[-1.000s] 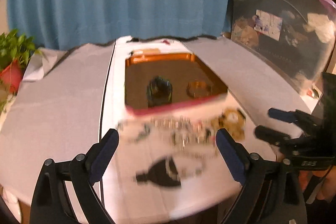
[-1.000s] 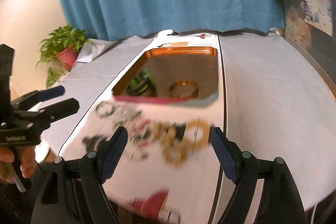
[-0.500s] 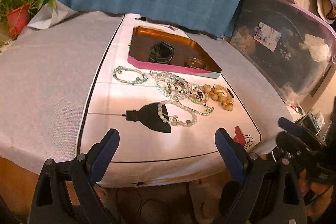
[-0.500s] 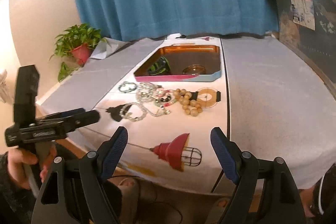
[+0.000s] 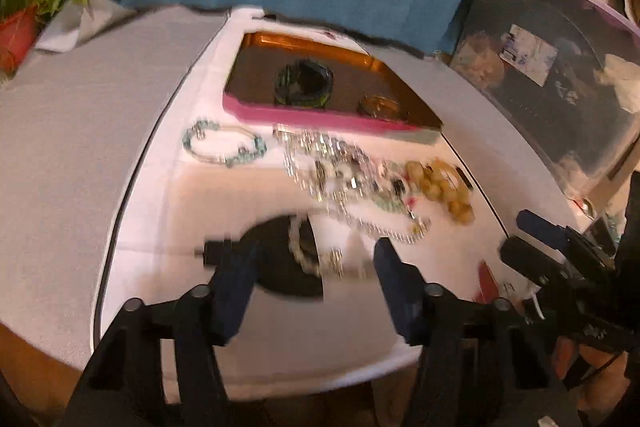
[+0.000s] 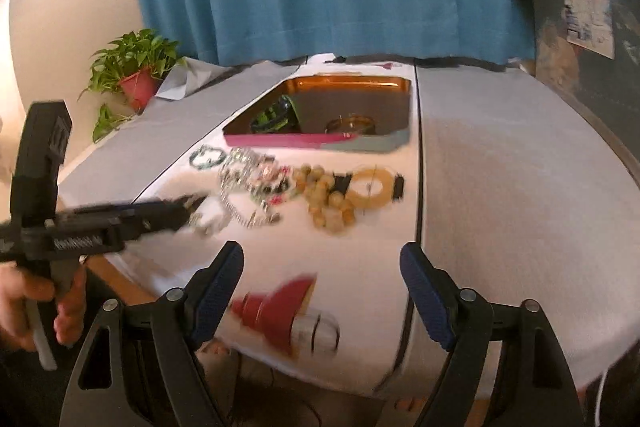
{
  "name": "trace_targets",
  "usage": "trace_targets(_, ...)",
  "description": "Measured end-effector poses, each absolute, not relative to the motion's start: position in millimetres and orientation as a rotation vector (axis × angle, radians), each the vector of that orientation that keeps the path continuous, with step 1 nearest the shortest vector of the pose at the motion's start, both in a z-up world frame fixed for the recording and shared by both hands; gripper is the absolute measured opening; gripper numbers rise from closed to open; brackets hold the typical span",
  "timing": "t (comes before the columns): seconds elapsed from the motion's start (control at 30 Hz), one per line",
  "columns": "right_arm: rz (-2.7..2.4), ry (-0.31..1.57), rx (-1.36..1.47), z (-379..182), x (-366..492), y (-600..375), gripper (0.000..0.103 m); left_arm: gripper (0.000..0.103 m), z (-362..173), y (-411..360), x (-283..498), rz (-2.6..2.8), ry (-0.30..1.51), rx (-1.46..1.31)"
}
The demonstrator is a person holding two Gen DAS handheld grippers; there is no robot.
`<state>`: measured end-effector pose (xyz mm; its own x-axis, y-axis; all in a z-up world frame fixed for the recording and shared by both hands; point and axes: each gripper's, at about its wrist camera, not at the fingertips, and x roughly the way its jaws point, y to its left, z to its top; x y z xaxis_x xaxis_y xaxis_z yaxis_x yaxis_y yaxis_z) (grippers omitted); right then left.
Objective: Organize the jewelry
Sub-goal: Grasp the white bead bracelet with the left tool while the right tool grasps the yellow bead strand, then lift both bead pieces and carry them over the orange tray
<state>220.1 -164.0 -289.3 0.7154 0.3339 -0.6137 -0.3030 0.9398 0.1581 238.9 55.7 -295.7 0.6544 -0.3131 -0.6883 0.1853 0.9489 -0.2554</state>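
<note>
- step in hand, as i read it: reaching in with my left gripper [image 5: 316, 267] for the next loose piece, a pale bead strand [image 5: 308, 251] lying on the black lamp print [image 5: 280, 259] at the near edge of the white cloth [image 5: 168, 195].
- left jaws stand apart, holding nothing; the strand sits between the fingertips in view, though blur keeps me from saying whether they touch it.
- right gripper [image 6: 322, 287] hangs over the near edge of the table, jaws wide, nothing in them.
- the rest of the jewelry is still out: a turquoise bracelet [image 5: 224, 147], a tangle of silver chains [image 5: 332, 171], tan wooden beads [image 5: 444, 187].
- the orange tray [image 5: 256, 39] behind them already holds a dark green bangle [image 5: 304, 83] and a gold bangle [image 5: 380, 105].
- next move calls for lowering onto the strand, closing on one bead run clear of the tangle, then carrying it to the tray.
</note>
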Motion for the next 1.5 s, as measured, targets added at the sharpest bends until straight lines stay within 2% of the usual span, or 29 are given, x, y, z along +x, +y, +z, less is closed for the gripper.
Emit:
trace_targets(0.03, 0.349, 0.693, 0.055, -291, 226, -163, 0.065, 0.042, -297, 53, 241, -0.271, 0.797, -0.151)
trace_targets(0.1, 0.343, 0.716, 0.082, -300, 242, -161, 0.057, 0.036, -299, 48, 243, -0.251, 0.788, -0.116)
trace_targets(0.17, 0.348, 0.745, 0.091, -307, 254, -156, 0.053, 0.033, -300, 43, 243, -0.231, 0.780, -0.067)
trace_targets(0.3, 0.338, 0.726, -0.027, -312, 261, -137, 0.051, 0.018, -302, 38, 244, -0.201, 0.770, 0.004)
trace_targets(0.37, 0.307, 0.717, -0.100, -313, 261, -130, 0.044, 0.012, -301, 43, 245, -0.201, 0.773, -0.004)
trace_targets(0.43, 0.303, 0.717, -0.093, -314, 261, -134, 0.026, 0.005, -301, 51, 247, -0.214, 0.784, -0.048)
trace_targets(0.5, 0.286, 0.724, -0.075, -313, 260, -142, 0.013, 0.003, -301, 61, 246, -0.235, 0.799, -0.109)
trace_targets(0.8, 0.334, 0.753, -0.045, -310, 229, -168, 0.013, 0.004, -301, 102, 235, -0.220, 0.833, -0.294)
trace_targets(1.0, 0.332, 0.752, 0.007, -311, 227, -173, 0.014, 0.006, -300, 86, 230, -0.231, 0.828, -0.210)
trace_targets(1.2, 0.310, 0.739, 0.020, -312, 228, -169, 0.014, 0.008, -302, 98, 235, -0.292, 0.844, -0.283)
trace_targets(1.5, 0.294, 0.734, 0.068, -313, 231, -171, 0.015, 0.008, -298, 70, 233, -0.169, 0.839, -0.143)
